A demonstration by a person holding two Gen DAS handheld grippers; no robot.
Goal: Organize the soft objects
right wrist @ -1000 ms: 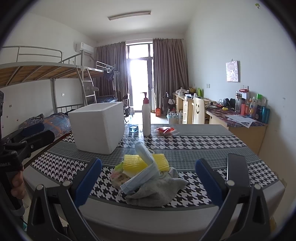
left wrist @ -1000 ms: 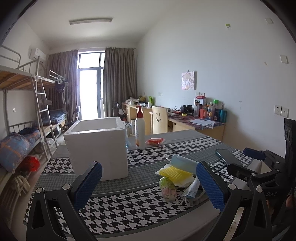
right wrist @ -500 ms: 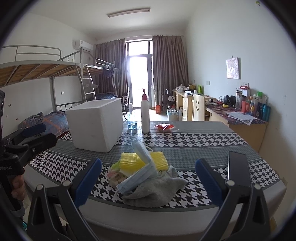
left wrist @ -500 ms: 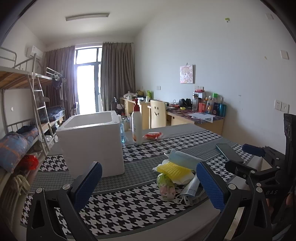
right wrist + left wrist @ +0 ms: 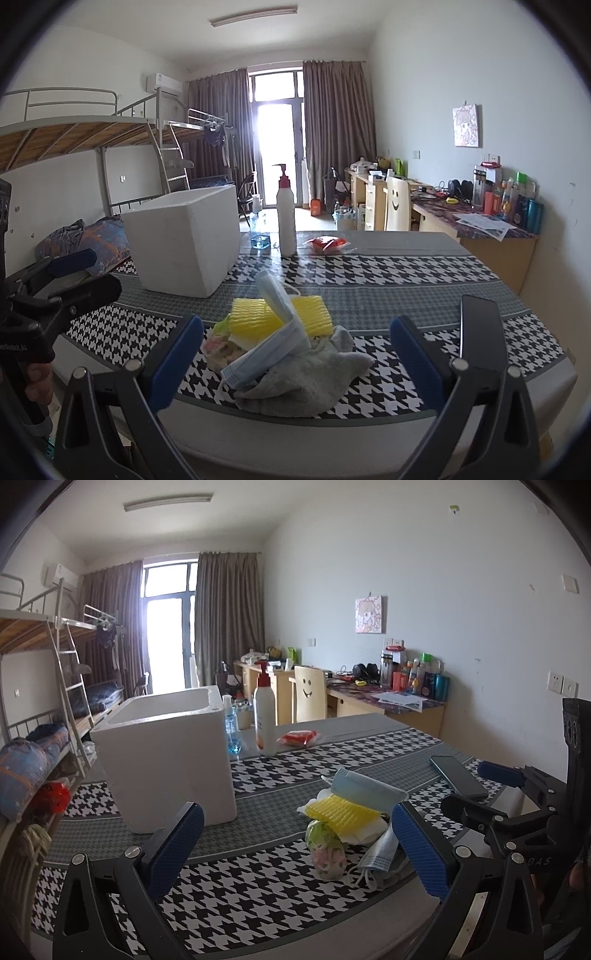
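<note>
Both grippers, left (image 5: 295,843) and right (image 5: 295,356), stay spread; white foam box (image 5: 168,755) seems nearer.

The worktop (image 5: 388,273) wears black-and-white houndstooth with grey bands. A white foam box (image 5: 184,240), yellow sponge (image 5: 255,319), pale blue mask (image 5: 273,347) and grey cloth (image 5: 306,380) sit on it; both claws' pads (image 5: 177,362) are blue.

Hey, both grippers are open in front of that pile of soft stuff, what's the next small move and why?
Probably ease the right gripper forward and down onto the blue face mask. It lies on top of the pile, over the yellow sponge and grey cloth, right between the open jaws, and the white foam box stands open behind.
</note>
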